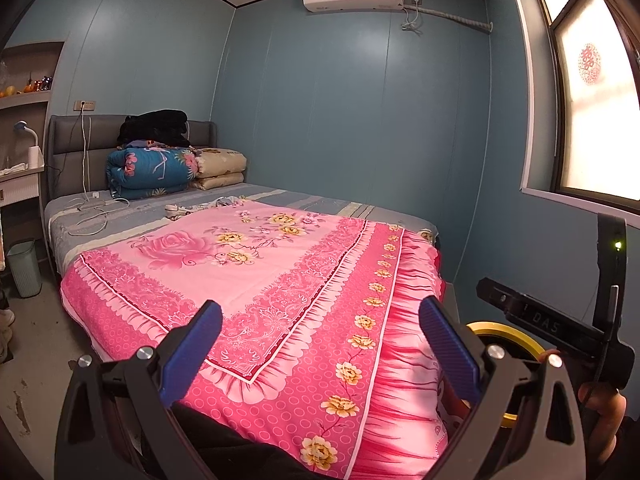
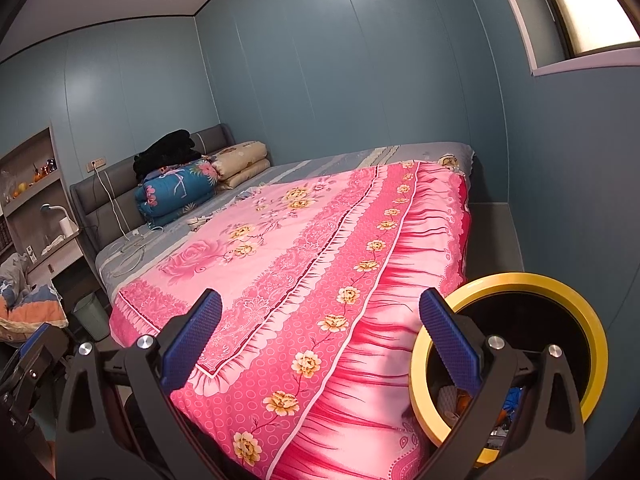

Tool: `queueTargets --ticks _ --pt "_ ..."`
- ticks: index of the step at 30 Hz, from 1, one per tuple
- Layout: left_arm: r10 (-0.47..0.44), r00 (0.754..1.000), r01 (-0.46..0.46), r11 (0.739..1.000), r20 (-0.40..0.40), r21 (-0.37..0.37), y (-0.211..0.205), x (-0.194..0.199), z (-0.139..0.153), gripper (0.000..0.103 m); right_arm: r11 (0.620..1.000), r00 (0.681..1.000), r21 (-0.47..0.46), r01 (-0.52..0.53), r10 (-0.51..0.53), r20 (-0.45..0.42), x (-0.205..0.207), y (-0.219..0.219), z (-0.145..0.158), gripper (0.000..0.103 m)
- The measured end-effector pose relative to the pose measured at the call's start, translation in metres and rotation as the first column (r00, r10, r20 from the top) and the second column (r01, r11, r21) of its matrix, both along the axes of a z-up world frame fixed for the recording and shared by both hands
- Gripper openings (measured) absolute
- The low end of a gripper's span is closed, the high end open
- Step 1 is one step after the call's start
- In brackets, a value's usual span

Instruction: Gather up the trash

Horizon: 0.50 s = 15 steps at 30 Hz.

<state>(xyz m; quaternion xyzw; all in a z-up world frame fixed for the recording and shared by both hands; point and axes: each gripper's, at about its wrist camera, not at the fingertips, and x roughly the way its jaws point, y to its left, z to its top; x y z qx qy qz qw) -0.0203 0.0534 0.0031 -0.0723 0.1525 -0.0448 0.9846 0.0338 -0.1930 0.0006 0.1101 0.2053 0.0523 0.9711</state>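
Note:
A bin with a yellow rim [image 2: 516,284] and dark inside stands at the lower right by the bed's foot; it holds some scraps. Its rim also shows in the left wrist view [image 1: 500,332]. My right gripper [image 2: 320,336] is open and empty, its right finger over the bin's left rim. My left gripper [image 1: 320,340] is open and empty, above the foot of the pink floral bedspread [image 1: 256,264]. Small crumpled bits [image 1: 178,211] lie on the grey sheet in the middle of the bed. The right gripper's body [image 1: 560,320] shows at the right of the left wrist view.
Folded quilts [image 1: 152,170] and dark clothes are stacked at the headboard. White cables [image 1: 90,216] lie on the sheet. A pale green bin [image 1: 25,268] stands on the floor left of the bed. Shelves and a desk are at the far left. A window [image 1: 600,92] is on the right.

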Motion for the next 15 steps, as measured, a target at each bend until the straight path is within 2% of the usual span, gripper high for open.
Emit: queueTargets --ticks 15 --pt "-0.006 1.000 0.006 1.000 -0.010 -0.005 -0.0010 0.0008 -0.0024 0.095 1.000 1.000 0.004 0.002 -0.002 -0.007 -0.0010 -0.0006 -0.0045 0.095"
